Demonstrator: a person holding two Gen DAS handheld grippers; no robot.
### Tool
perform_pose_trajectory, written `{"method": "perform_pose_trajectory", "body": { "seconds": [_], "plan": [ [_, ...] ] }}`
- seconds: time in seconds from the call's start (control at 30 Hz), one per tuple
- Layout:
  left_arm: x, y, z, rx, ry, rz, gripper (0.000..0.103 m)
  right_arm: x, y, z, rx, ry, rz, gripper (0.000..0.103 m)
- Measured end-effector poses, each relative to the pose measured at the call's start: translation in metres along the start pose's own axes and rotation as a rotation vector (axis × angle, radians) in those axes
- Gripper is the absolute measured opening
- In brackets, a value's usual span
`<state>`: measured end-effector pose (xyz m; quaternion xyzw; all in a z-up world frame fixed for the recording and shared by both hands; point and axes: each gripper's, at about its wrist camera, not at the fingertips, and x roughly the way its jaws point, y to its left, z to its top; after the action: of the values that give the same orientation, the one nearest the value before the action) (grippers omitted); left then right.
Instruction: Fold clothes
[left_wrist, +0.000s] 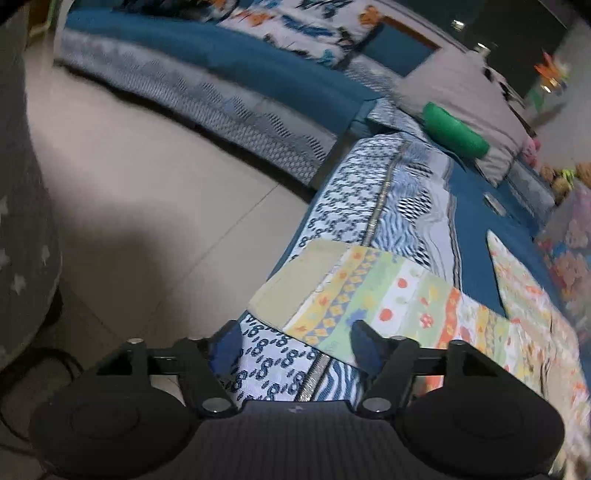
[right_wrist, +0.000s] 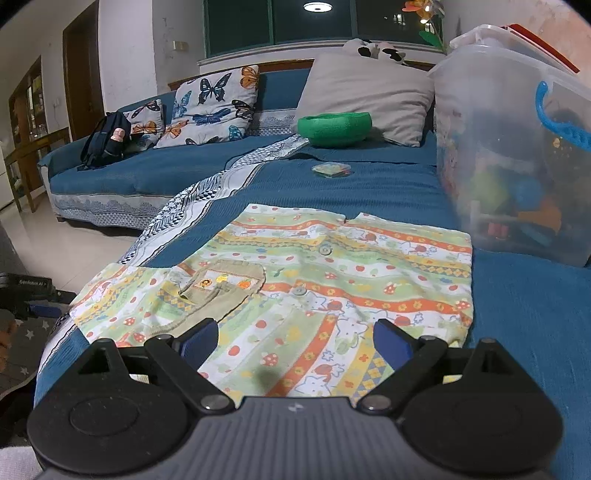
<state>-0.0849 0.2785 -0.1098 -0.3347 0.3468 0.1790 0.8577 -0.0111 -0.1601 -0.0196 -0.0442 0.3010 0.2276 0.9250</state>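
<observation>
A small patterned child's shirt (right_wrist: 332, 280) with green, orange and yellow stripes lies flat on the blue sofa cover (right_wrist: 332, 188), buttons up, a beige pocket (right_wrist: 225, 288) on its left side. My right gripper (right_wrist: 295, 341) stands open just above the shirt's near hem, nothing between its fingers. In the left wrist view the shirt's sleeve end (left_wrist: 369, 291) lies over the sofa's patterned edge trim (left_wrist: 354, 195). My left gripper (left_wrist: 295, 341) is open at that sleeve's near edge, with its right fingertip over the cloth and the pads pressing on nothing.
A clear plastic bin (right_wrist: 517, 155) of toys stands at the right of the shirt. A green plush bowl (right_wrist: 334, 129), a grey pillow (right_wrist: 365, 96) and butterfly cushions (right_wrist: 210, 107) lie further back. Tiled floor (left_wrist: 129, 206) drops off left of the sofa edge.
</observation>
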Motion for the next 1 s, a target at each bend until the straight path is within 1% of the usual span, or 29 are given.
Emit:
{"method": "perform_pose_trajectory", "body": {
  "seconds": [0.07, 0.17, 0.23, 0.3, 0.33, 0.4, 0.43, 0.5, 0.63, 0.73, 0.83, 0.93, 1.0],
  "plan": [
    [0.006, 0.007, 0.004, -0.052, 0.016, -0.026, 0.072, 0.000, 0.001, 0.000, -0.005, -0.006, 0.002, 0.093],
    [0.016, 0.010, 0.009, -0.093, 0.025, -0.058, 0.069, 0.000, 0.002, 0.001, -0.011, -0.008, 0.001, 0.094],
    [0.020, 0.011, 0.011, -0.115, 0.026, -0.076, 0.058, 0.000, 0.003, 0.001, -0.012, -0.011, -0.001, 0.094],
    [0.024, 0.011, 0.014, -0.134, 0.025, -0.091, 0.038, 0.000, 0.002, 0.001, -0.011, -0.012, -0.003, 0.094],
    [0.025, 0.011, 0.015, -0.144, 0.024, -0.099, 0.034, 0.000, 0.002, 0.001, -0.011, -0.012, -0.004, 0.095],
    [0.025, 0.006, 0.016, -0.128, 0.013, -0.093, 0.015, 0.000, 0.002, 0.001, -0.012, -0.012, -0.006, 0.095],
    [0.024, 0.003, 0.016, -0.116, 0.005, -0.093, 0.012, 0.000, 0.002, 0.000, -0.013, -0.012, -0.008, 0.095],
    [0.021, -0.003, 0.017, -0.095, -0.015, -0.094, 0.010, -0.001, 0.001, 0.001, -0.013, -0.013, -0.010, 0.095],
    [-0.002, -0.028, 0.021, -0.047, -0.084, -0.161, 0.009, -0.003, 0.000, 0.003, -0.002, -0.021, -0.006, 0.095],
    [-0.024, -0.063, 0.022, 0.032, -0.119, -0.246, 0.009, -0.002, -0.001, 0.006, 0.008, -0.022, 0.002, 0.095],
    [-0.039, -0.102, 0.022, 0.093, -0.132, -0.351, 0.009, -0.001, -0.002, 0.007, 0.019, -0.022, 0.001, 0.095],
    [-0.050, -0.150, 0.015, 0.171, -0.116, -0.459, 0.009, -0.002, -0.006, 0.007, 0.033, -0.020, -0.012, 0.095],
    [-0.050, -0.177, 0.007, 0.214, -0.086, -0.526, 0.009, -0.004, -0.009, 0.005, 0.039, -0.020, -0.023, 0.095]
  ]
}}
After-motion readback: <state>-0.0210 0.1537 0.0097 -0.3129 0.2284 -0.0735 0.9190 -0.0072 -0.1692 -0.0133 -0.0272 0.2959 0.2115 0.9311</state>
